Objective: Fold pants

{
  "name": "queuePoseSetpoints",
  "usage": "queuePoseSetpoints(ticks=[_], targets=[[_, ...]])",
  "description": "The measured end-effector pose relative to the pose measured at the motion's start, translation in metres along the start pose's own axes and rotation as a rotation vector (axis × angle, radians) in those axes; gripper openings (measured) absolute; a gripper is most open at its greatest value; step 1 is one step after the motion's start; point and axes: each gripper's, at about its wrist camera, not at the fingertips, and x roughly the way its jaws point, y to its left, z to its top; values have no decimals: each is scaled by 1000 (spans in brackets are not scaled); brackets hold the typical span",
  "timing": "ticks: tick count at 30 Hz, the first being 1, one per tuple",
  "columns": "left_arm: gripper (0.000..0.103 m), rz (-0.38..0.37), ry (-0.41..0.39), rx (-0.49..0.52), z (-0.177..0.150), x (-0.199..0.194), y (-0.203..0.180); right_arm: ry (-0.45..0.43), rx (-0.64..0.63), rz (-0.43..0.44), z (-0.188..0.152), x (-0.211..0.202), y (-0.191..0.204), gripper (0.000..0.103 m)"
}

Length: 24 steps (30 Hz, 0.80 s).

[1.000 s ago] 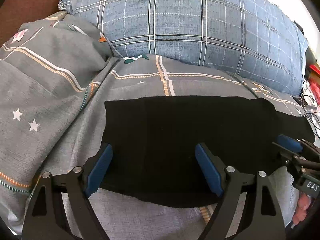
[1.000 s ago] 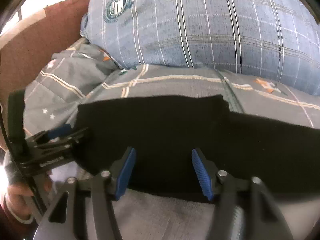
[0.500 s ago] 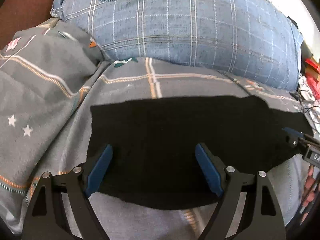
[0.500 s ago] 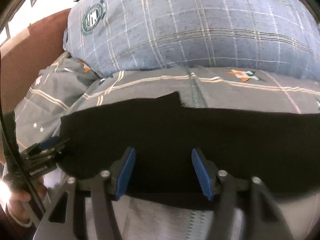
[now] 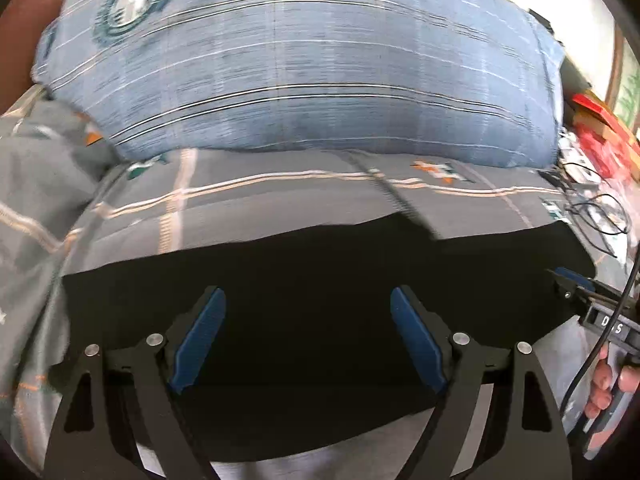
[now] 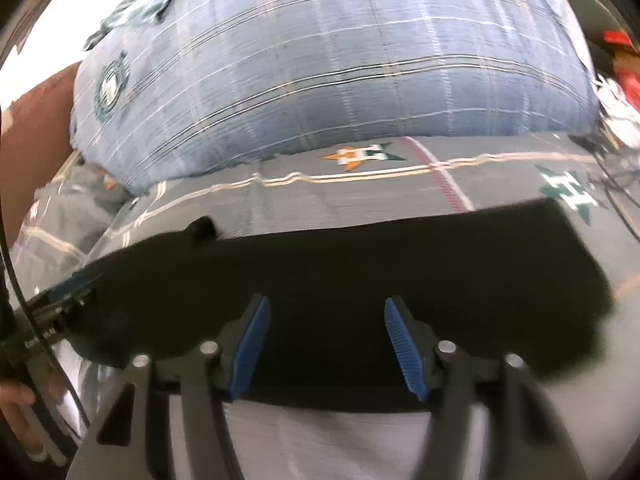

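Note:
Black pants (image 5: 320, 272) lie flat in a long strip across the grey patterned bed sheet (image 5: 280, 192). My left gripper (image 5: 308, 320) hovers open over their left part, blue pads wide apart with only cloth below them. At the right edge of that view my right gripper (image 5: 576, 292) shows, with a hand (image 5: 608, 380) on its handle. In the right wrist view the pants (image 6: 360, 276) reach to their squared right end. My right gripper (image 6: 326, 336) stands open above their near edge, nothing pinched. The left gripper (image 6: 60, 304) shows at the far left.
A big blue plaid pillow (image 5: 300, 72) lies along the back of the bed, just behind the pants. A brown headboard (image 6: 36, 120) stands at the left. Red boxes (image 5: 600, 120) and dark cables (image 5: 592, 208) crowd the bed's right edge.
Both grippers have slid to the right along the pants, so the pillow and the pants' left edge drift left in view. The pants' right end has come into the right view. Jaws unchanged.

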Motion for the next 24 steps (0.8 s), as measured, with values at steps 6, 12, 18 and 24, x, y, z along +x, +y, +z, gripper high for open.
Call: queuePoseSetpoints(ticks=[6,12,18,24], targets=[[85,-72,20,39,11,14,-47,-16,33,-34,0,-14,-34,61],[85,-141,48,81,21,29,-88,-42,104,-49,-3,-22,-62,61],[85,-209,93,147,32,51,-128,-53,157,-98,-11,-35,-95,61],[85,-316,151,222,48,69,-175,-54,265,-88,-26,-56,-129,61]])
